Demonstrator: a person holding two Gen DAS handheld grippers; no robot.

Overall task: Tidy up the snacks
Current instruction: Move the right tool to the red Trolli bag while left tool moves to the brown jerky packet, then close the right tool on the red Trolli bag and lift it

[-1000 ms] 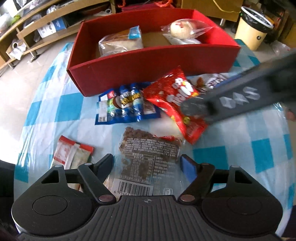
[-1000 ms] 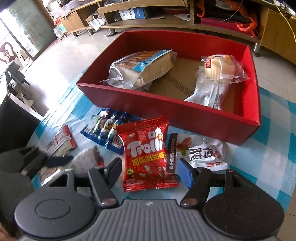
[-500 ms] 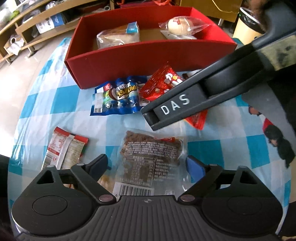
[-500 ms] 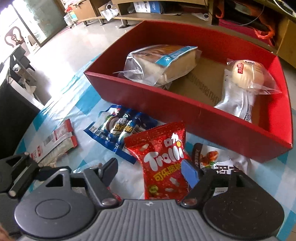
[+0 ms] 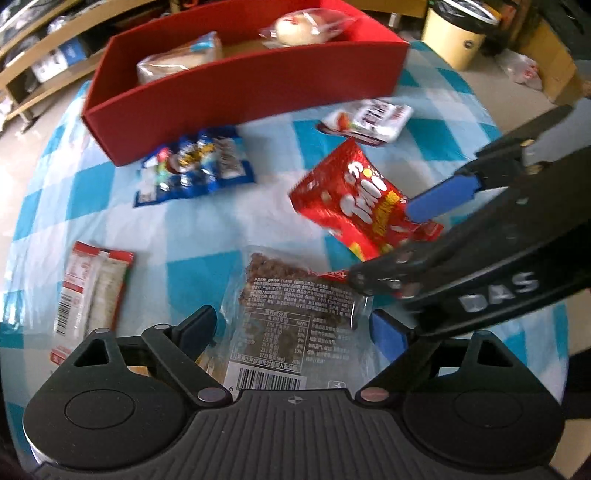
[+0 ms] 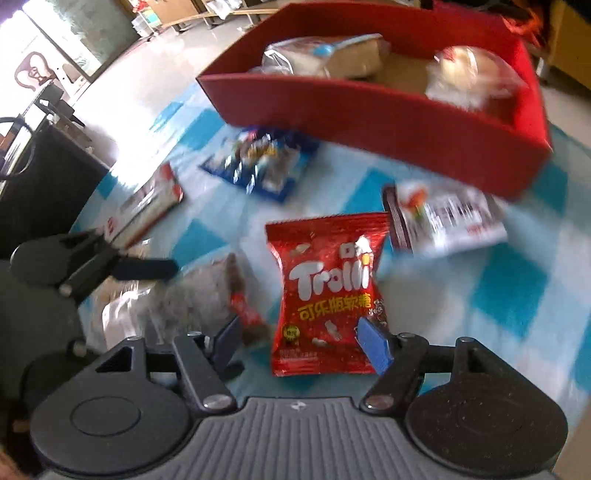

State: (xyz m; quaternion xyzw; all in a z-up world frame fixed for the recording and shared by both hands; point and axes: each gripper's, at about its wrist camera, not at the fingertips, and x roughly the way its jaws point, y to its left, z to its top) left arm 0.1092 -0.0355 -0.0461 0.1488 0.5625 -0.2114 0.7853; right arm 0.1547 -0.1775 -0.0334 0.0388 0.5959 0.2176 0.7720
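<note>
A red Trolli gummy bag (image 6: 325, 288) lies on the blue-checked cloth between the fingers of my right gripper (image 6: 301, 345). Its jaws are closing. The blue pad touches the bag's right edge and the dark finger stands clear of its left edge. In the left wrist view the right gripper (image 5: 386, 243) reaches in from the right across the Trolli bag (image 5: 351, 206). My left gripper (image 5: 293, 328) is open, straddling a clear packet of brown snack (image 5: 291, 299) without pressing it. The red box (image 5: 243, 92) at the back holds a bread pack (image 5: 177, 62) and a wrapped bun (image 5: 303, 26).
A blue packet (image 5: 192, 166) lies in front of the box and a white packet (image 5: 369, 118) to its right. A red-and-white sachet (image 5: 92, 284) sits at the left. A yellow bin (image 5: 458, 37) stands beyond the table, with shelves behind the box.
The red bag has shifted away from the box and the blue packet, towards the right gripper. The right gripper has swung to the bag's right side. The left jaws have widened around the clear packet.
</note>
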